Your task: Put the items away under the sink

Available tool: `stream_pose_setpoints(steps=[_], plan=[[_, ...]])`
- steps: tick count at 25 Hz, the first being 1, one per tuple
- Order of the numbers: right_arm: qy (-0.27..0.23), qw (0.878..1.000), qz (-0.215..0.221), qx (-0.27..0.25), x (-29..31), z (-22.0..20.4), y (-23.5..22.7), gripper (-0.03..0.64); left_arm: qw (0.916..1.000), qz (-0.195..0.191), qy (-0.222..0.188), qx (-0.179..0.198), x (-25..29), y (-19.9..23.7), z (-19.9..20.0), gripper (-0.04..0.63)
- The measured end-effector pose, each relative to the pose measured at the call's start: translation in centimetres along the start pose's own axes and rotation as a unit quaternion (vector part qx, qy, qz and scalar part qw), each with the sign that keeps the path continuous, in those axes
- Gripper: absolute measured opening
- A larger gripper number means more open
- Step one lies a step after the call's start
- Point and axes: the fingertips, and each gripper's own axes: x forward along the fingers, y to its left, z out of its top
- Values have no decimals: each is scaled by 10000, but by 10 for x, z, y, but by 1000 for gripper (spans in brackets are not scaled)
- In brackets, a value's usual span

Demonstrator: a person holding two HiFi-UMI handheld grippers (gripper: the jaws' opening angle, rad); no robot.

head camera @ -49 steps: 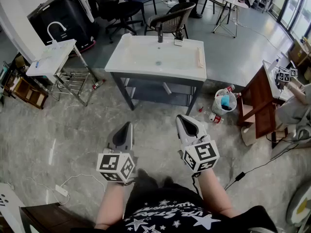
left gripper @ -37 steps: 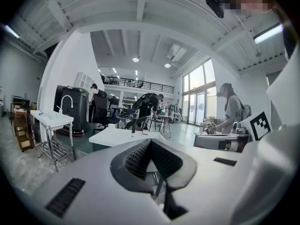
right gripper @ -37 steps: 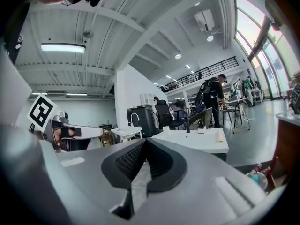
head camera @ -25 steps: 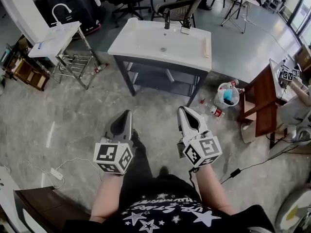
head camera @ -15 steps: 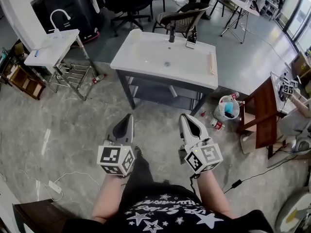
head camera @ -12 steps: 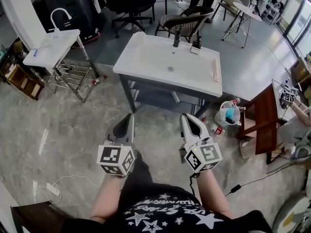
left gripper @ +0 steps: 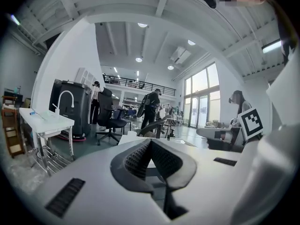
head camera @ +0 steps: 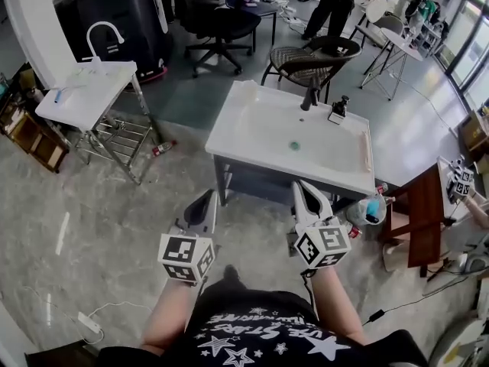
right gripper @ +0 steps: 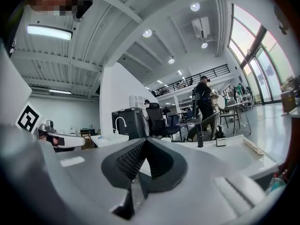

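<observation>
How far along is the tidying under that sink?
Barely begun, it seems. Both the left claw and right claw are shut and empty, held before the sink. The things in the bucket beside it remain to be stowed. The space underneath is hidden here.

Open-plan lab or workshop hall, freestanding sink (head camera: 252, 128) on polished floor (head camera: 99, 205), office chair (head camera: 221, 17), high beamed ceiling (left gripper: 159, 13), mezzanine railing (left gripper: 126, 82)

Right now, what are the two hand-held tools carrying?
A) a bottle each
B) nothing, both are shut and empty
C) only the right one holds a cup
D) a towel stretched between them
B: the left tool and the right tool each show their jaws pressed together with nothing between them, held short of the white sink.
</observation>
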Motion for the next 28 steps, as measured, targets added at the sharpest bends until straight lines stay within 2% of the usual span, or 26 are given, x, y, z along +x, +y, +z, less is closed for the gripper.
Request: stream_pose_setpoints(steps=[5,11,16,22,24,28], plan=[[29,9998,-155,-77,28,-5,12,-2,9998,-166,123,-54,18,35,-5,6],[72,9992,-396,-83,54,-10,4,-2,9998,-176,85,-76,40,64,1,6],[104,9995,-283,27,88,-16,-1,17,9999,-37,125,53,51,84,5,6],[286,9995,129,-21,145,-27,3,151,9992,288,265,16,73,119,0,6],[353,9992,196,-11,169,-31,-2,241,9992,339,203,-86,88,130,4,6],[439,9988,208,97,217,-42,-19,354,9991,412,34,-90,127,148,11,6]])
